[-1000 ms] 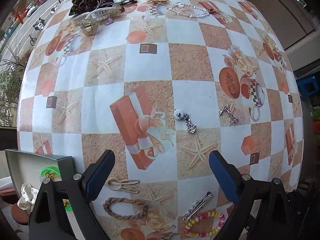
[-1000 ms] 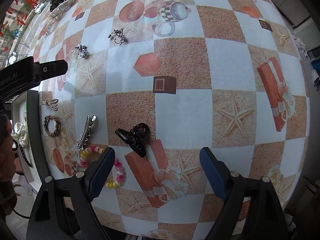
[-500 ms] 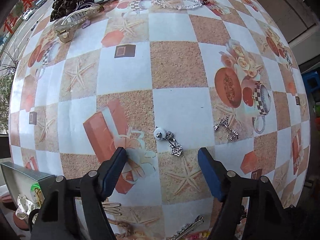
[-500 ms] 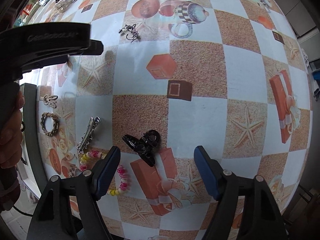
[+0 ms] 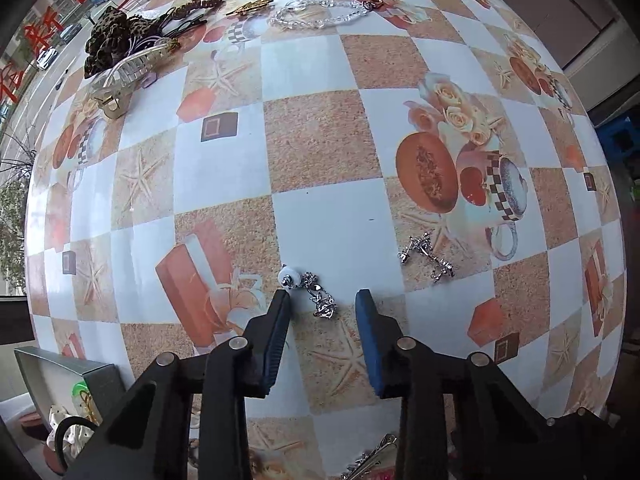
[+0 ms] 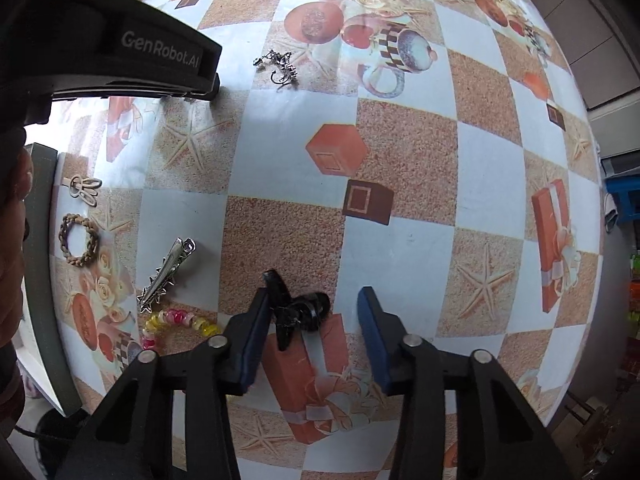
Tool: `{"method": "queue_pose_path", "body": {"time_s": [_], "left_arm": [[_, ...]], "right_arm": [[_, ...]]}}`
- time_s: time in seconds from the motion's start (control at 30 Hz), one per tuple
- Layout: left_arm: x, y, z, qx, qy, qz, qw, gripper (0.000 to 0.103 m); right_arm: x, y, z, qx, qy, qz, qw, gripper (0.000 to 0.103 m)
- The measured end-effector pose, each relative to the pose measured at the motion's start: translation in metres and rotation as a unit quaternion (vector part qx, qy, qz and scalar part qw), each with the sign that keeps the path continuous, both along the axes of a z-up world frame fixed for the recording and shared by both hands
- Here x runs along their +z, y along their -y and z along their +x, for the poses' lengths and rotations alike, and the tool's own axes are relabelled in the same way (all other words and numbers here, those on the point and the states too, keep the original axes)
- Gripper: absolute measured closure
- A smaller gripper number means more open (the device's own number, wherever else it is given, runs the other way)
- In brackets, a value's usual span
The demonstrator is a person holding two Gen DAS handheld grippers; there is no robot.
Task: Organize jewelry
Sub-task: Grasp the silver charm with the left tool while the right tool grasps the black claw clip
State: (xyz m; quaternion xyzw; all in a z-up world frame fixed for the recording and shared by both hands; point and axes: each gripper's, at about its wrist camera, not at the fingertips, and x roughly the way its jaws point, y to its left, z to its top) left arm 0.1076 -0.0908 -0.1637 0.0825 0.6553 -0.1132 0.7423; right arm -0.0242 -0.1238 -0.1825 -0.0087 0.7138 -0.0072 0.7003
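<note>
A silver drop earring with a white bead (image 5: 310,292) lies on the patterned tablecloth between the jaws of my left gripper (image 5: 323,298). The jaws are closing and neither pad presses the earring. In the right wrist view a black claw clip (image 6: 298,310) lies between the closing jaws of my right gripper (image 6: 314,294). The left pad is at the clip's edge and the right pad stands well apart from it. Both grippers point straight down. A second silver earring (image 5: 426,256) lies to the right of the first.
A grey box (image 5: 60,376) with several pieces in it sits at the table's near left. A braided ring (image 6: 78,240), silver clip (image 6: 166,274) and bead bracelet (image 6: 176,320) lie beside it. A crystal bracelet (image 5: 320,14), clear claw clip (image 5: 128,72) and dark scrunchie (image 5: 108,36) are at the far edge.
Both grippers have come down and across the table while their jaws narrowed. The earring now sits between the left jaws and the black clip between the right jaws.
</note>
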Motion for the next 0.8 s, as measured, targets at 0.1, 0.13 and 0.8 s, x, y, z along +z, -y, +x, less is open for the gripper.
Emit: {"method": "queue_pose_path", "body": {"time_s": [0.1, 0.13, 0.8], "left_arm": [[0.004, -0.005, -0.003, -0.001, -0.005, -0.007, 1.0, 0.089], [0.005, -0.007, -0.003, 0.0, -0.007, -0.012, 0.9999, 0.089], [0.048, -0.061, -0.029, 0.02, 0.007, -0.075, 0.997, 0.089]], "right_arm": [[0.0, -0.006, 0.002, 0.001, 0.001, -0.001, 1.0, 0.076], [0.0, -0.008, 0.003, 0.0, 0.0, -0.001, 1.0, 0.077], [0.031, -0.001, 0.038, -0.046, 0.012, 0.056, 0.997, 0.077]]}}
